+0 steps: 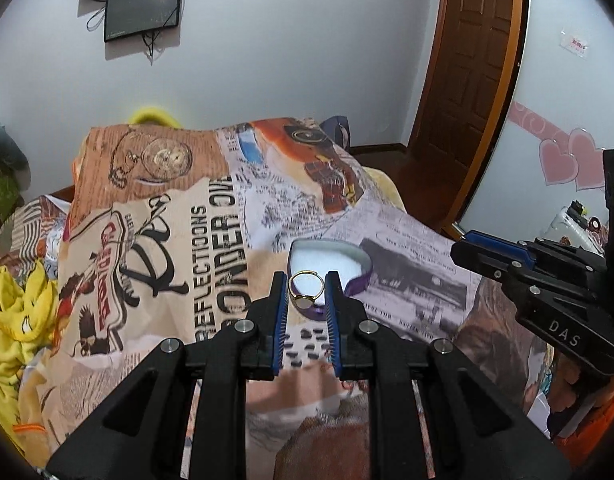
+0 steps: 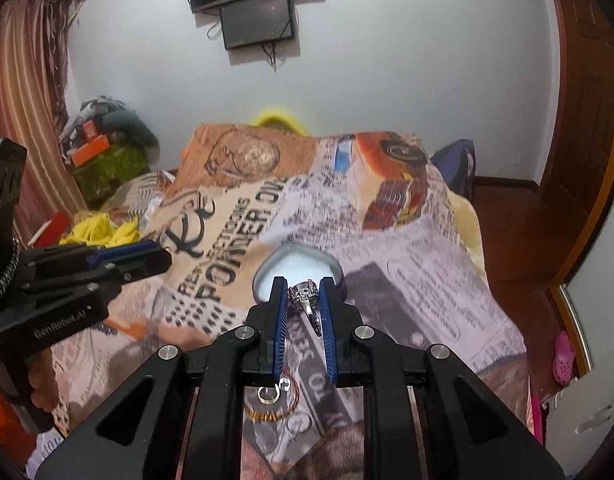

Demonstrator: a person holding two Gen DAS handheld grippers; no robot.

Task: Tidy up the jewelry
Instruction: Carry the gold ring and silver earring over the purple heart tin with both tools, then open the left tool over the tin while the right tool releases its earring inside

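Observation:
A heart-shaped purple jewelry box (image 1: 357,258) with a white lining lies open on the printed bedspread; it also shows in the right wrist view (image 2: 333,266). My left gripper (image 1: 305,290) is shut on a gold ring (image 1: 305,288) and holds it over the near edge of the box. My right gripper (image 2: 303,294) is shut on a silver ring with clear stones (image 2: 307,300), held just in front of the box. A small silver ring (image 2: 268,395) and a thin gold bangle (image 2: 275,398) lie on the bedspread under the right gripper.
The bedspread (image 1: 179,216) covers a raised bed. Yellow cloth (image 1: 15,312) lies at the left. A wooden door (image 1: 467,80) and a wardrobe with heart stickers (image 1: 567,160) stand at the right. Screens (image 2: 255,20) hang on the far wall.

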